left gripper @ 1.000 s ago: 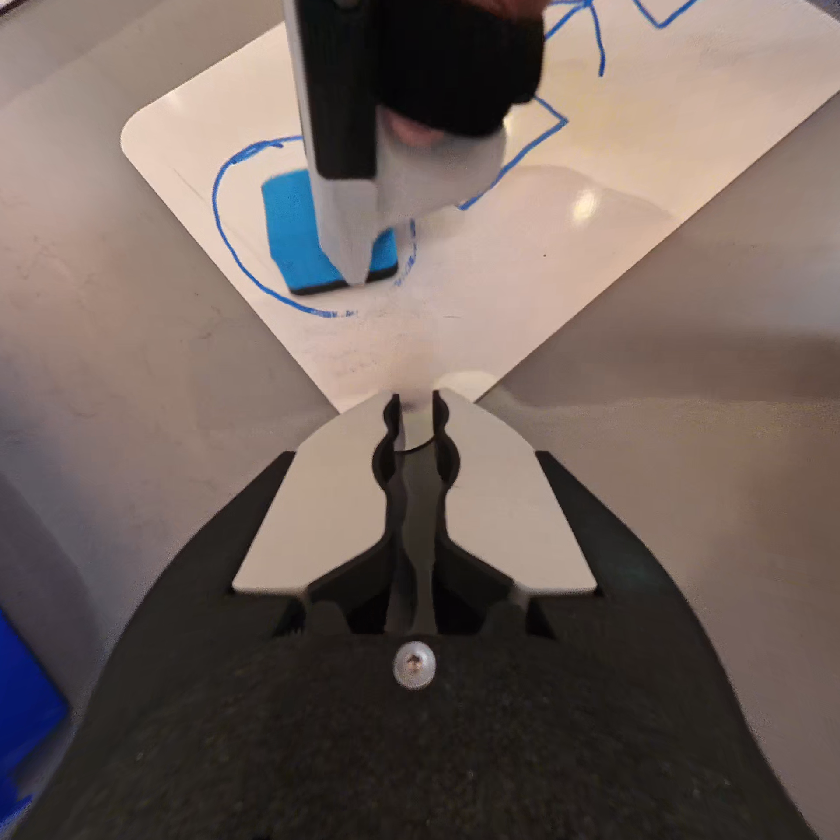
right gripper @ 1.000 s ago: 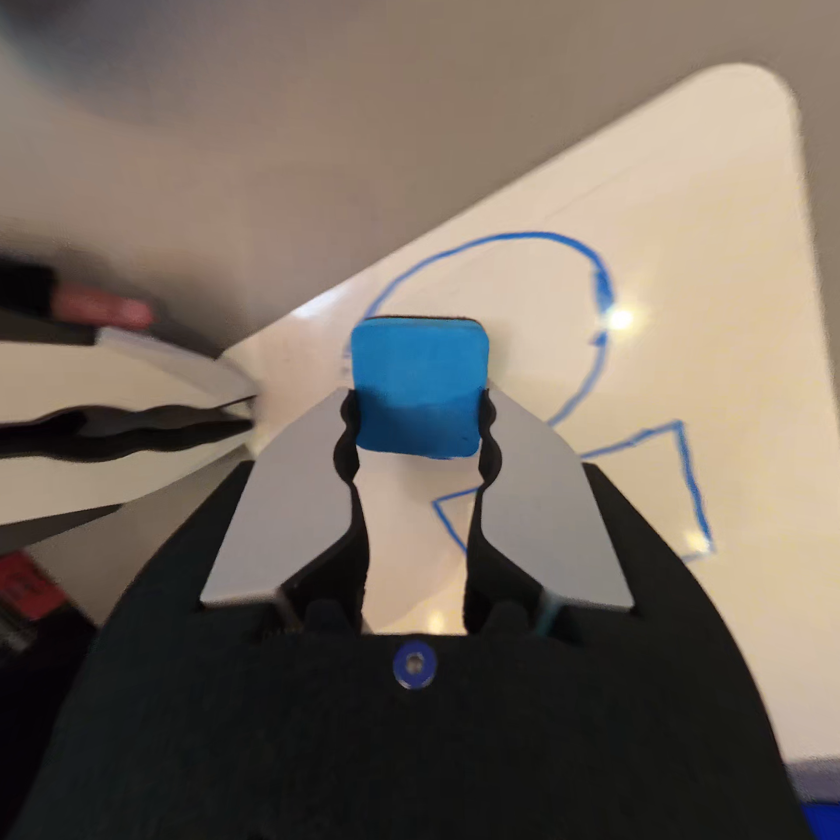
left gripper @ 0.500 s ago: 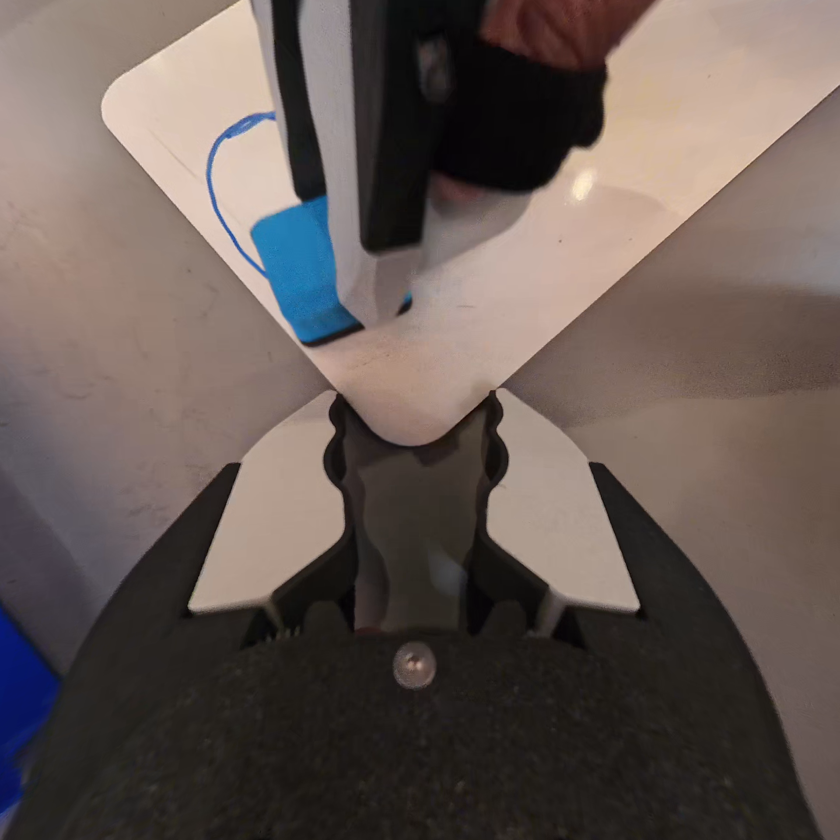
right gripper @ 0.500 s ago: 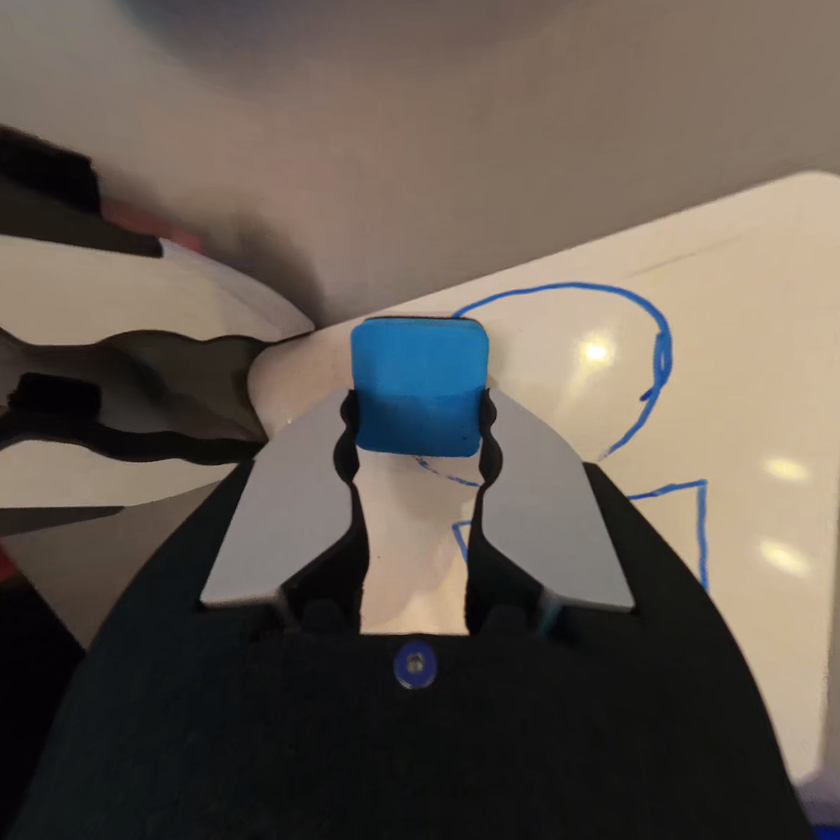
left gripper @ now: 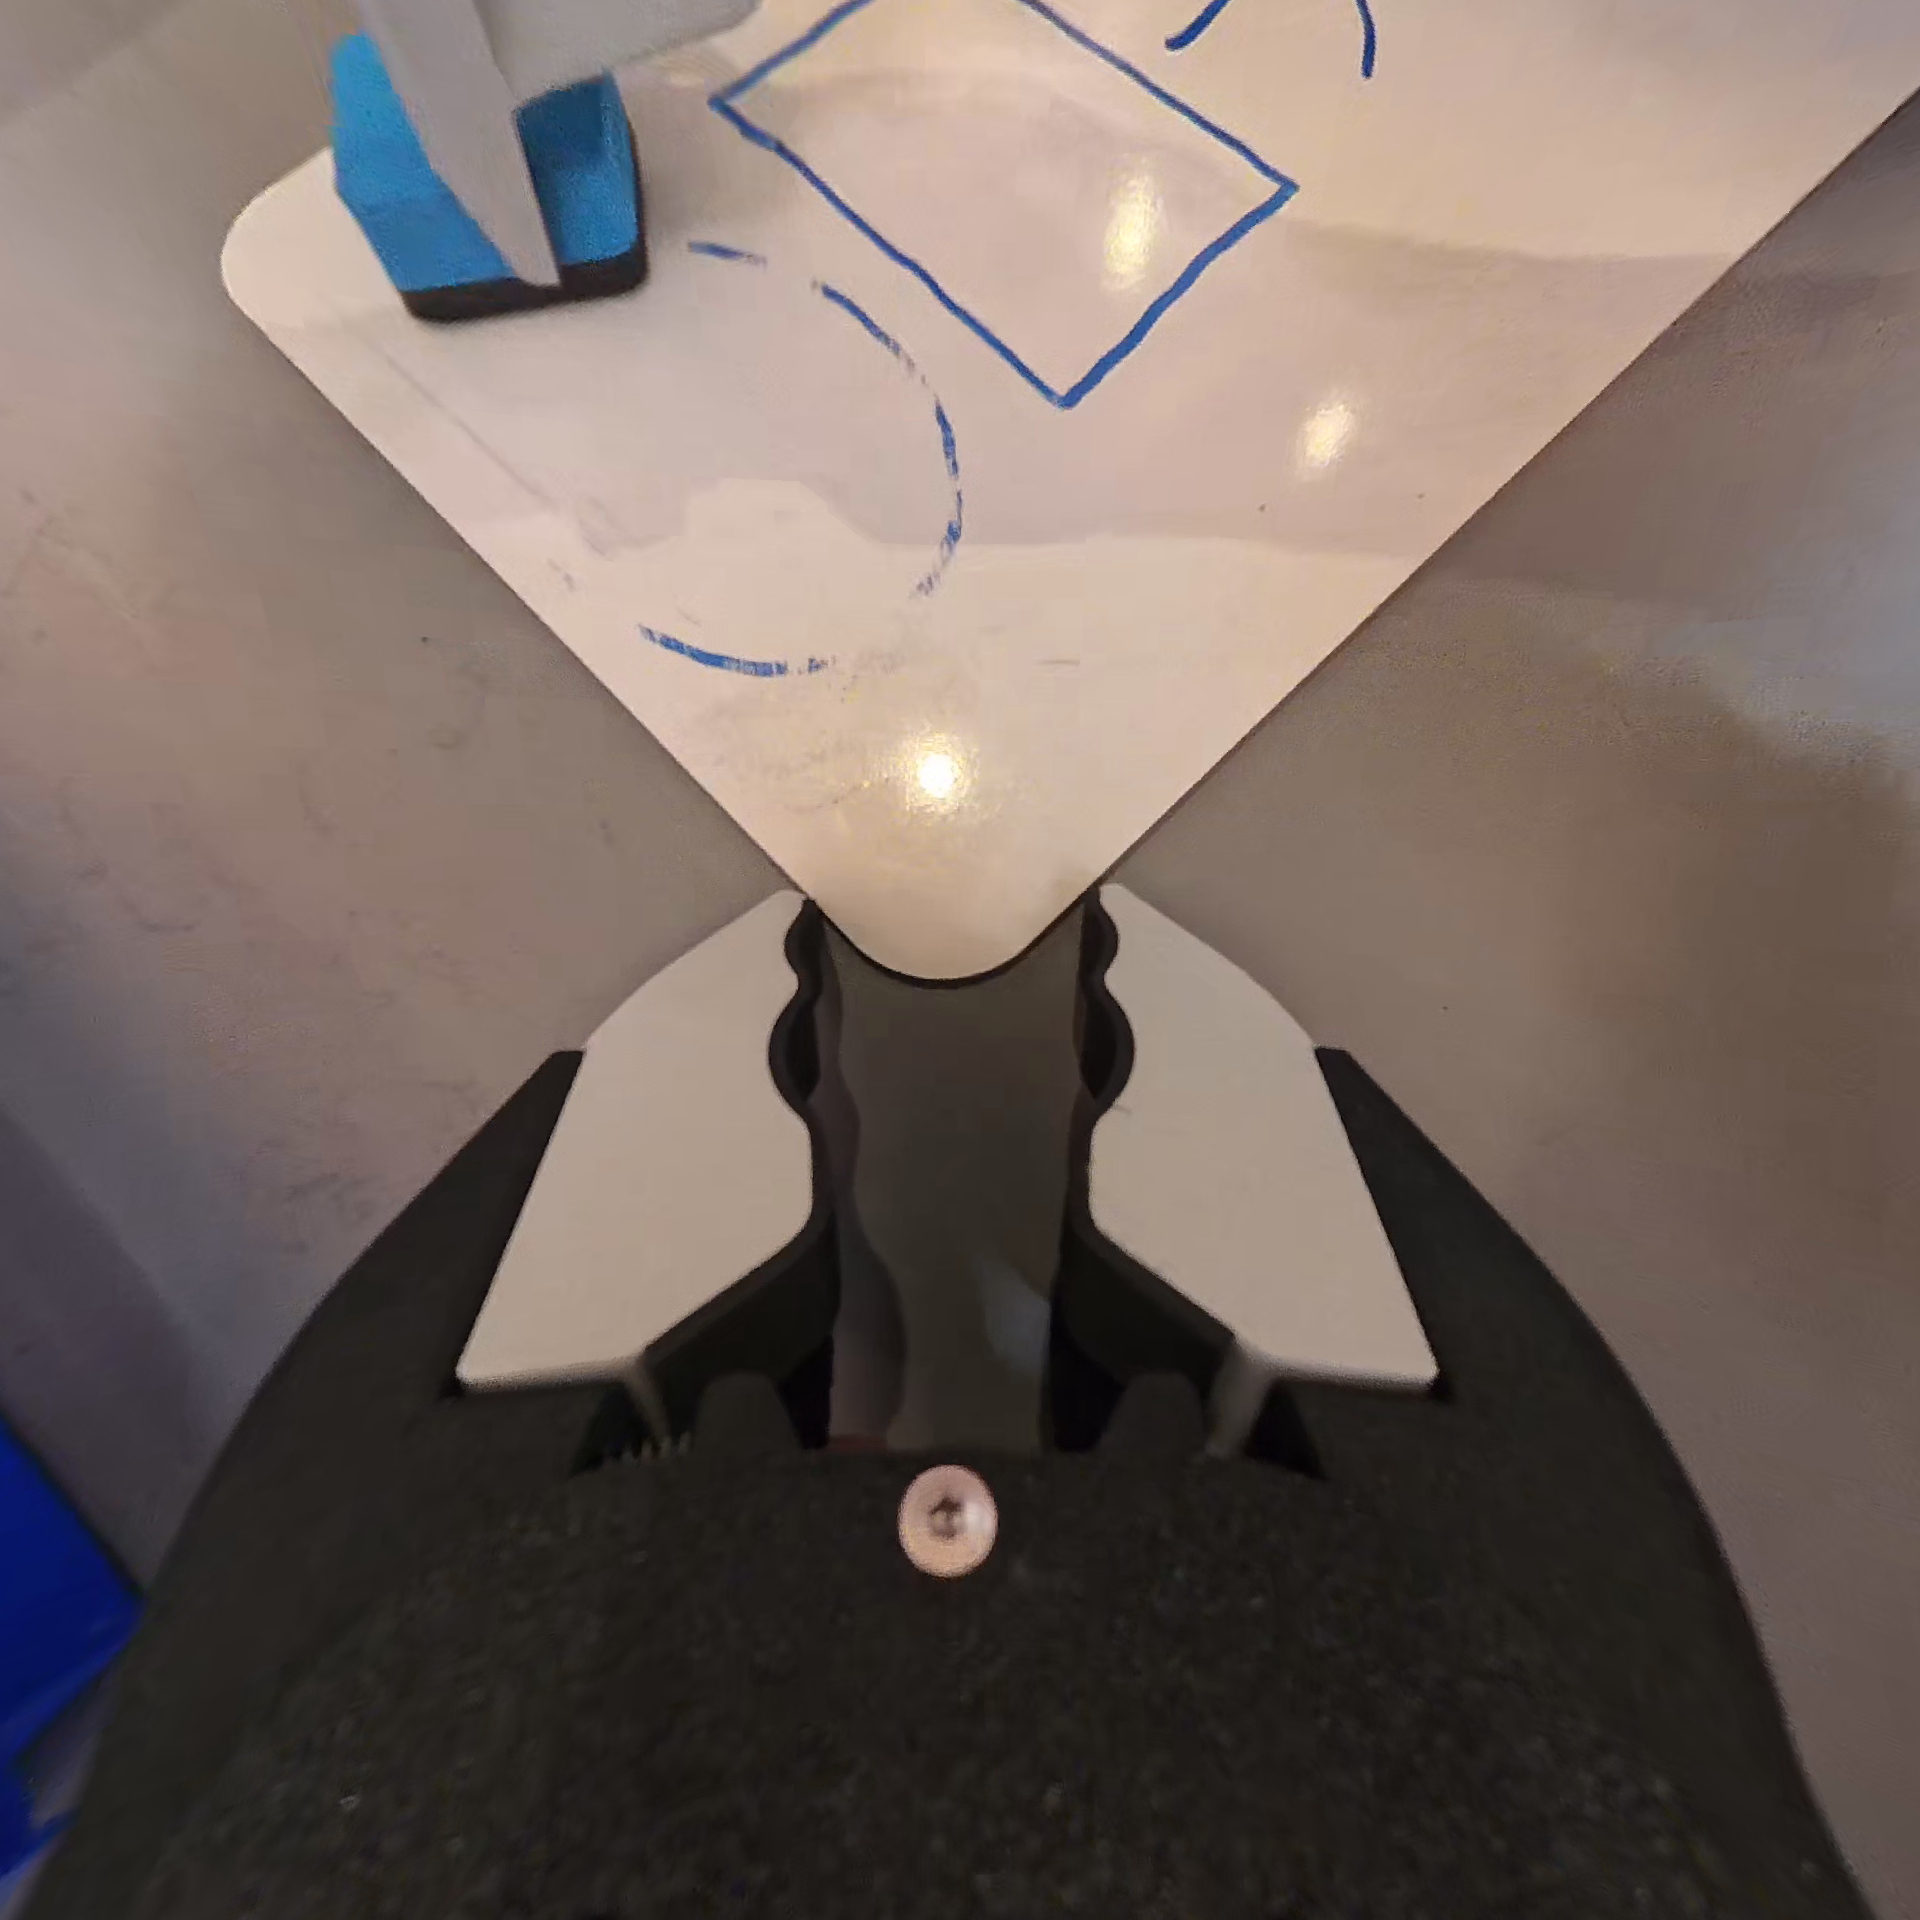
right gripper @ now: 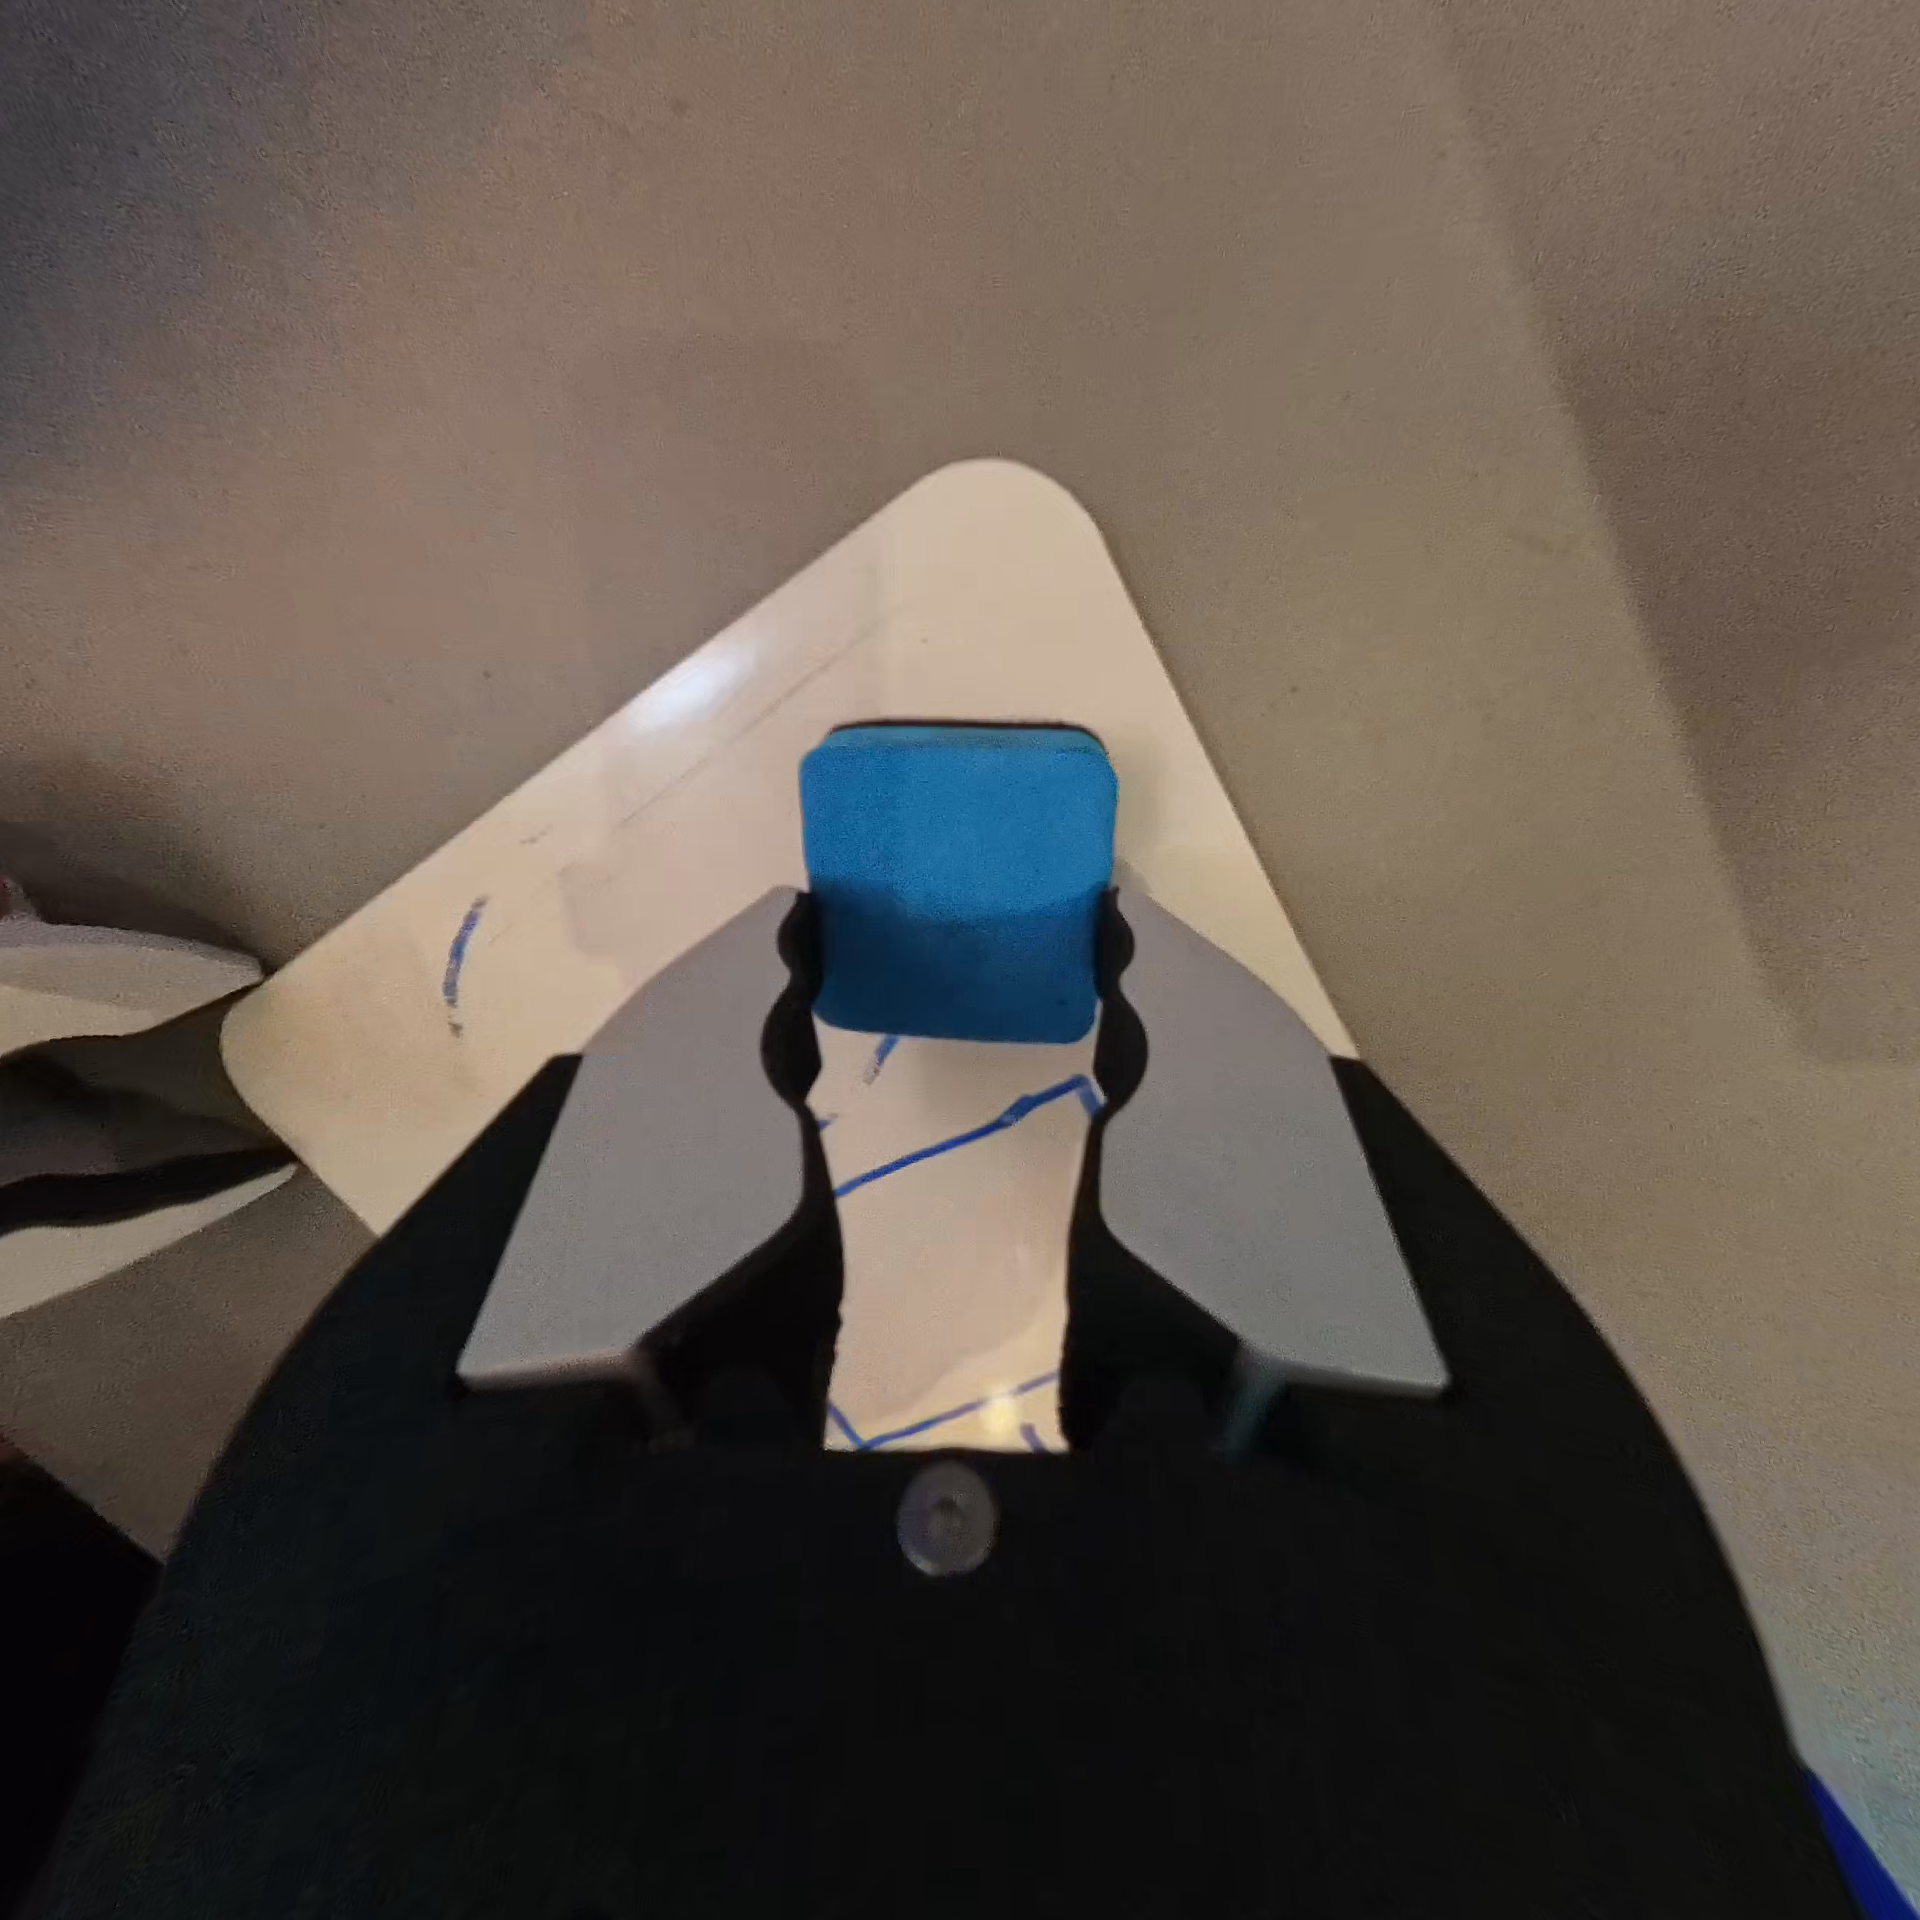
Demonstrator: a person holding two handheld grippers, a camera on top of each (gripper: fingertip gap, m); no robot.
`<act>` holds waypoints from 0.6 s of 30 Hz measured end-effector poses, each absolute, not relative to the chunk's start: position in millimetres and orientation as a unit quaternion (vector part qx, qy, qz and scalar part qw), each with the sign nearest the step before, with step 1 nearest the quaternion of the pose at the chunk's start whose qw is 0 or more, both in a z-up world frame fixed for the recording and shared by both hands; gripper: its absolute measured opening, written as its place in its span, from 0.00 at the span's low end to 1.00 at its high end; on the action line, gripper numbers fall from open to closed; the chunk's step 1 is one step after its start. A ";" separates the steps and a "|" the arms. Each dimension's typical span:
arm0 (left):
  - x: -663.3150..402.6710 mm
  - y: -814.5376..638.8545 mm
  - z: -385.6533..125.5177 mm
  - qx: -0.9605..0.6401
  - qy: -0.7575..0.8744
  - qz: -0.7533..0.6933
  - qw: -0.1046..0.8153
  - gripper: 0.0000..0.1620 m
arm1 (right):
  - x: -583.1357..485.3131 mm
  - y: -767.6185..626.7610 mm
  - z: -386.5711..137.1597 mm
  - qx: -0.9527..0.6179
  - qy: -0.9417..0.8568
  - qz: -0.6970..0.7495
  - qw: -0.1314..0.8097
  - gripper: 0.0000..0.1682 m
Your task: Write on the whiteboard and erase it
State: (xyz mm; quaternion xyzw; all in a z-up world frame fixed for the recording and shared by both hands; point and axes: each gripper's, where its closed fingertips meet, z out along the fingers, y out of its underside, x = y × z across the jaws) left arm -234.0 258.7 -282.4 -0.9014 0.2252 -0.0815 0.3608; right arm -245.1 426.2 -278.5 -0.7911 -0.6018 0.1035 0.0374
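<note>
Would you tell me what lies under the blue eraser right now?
The eraser, gripped by the right tool, sits on the whiteboard near its corner. Bare white board shows around it; whether any blue line remains beneath it is hidden.

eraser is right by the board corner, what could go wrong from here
1. The eraser, clamped in the right gripper, sits near the whiteboard corner; another stroke may run off the edge.
2. The left gripper is open at the near corner, so the board may slide.
3. Circle fragments could be missed.
</note>
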 end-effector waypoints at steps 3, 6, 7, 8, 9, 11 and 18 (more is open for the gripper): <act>-233.7 258.3 -282.4 -0.901 0.227 -0.083 0.361 0.30 | -254.4 372.8 -279.0 -0.738 -0.665 0.109 0.043 0.30; -234.0 258.5 -282.5 -0.901 0.225 -0.081 0.362 0.29 | -253.7 330.0 -279.2 -0.691 -0.715 0.100 0.043 0.30; -234.9 258.8 -282.2 -0.901 0.224 -0.077 0.364 0.25 | -246.6 346.6 -279.2 -0.707 -0.700 0.091 0.044 0.30; -234.7 258.7 -282.1 -0.900 0.226 -0.076 0.365 0.21 | -235.8 377.8 -278.8 -0.735 -0.672 0.071 0.056 0.30; -233.9 258.3 -282.0 -0.899 0.230 -0.075 0.365 0.17 | -224.2 405.2 -278.6 -0.769 -0.634 0.063 0.056 0.30; -233.2 258.7 -281.7 -0.898 0.234 -0.069 0.366 0.16 | -218.7 408.8 -279.4 -0.781 -0.618 0.075 0.044 0.30; -217.0 272.8 -263.1 -0.887 0.233 -0.071 0.392 0.11 | -263.8 372.4 -278.4 -0.786 -0.600 0.129 0.070 0.30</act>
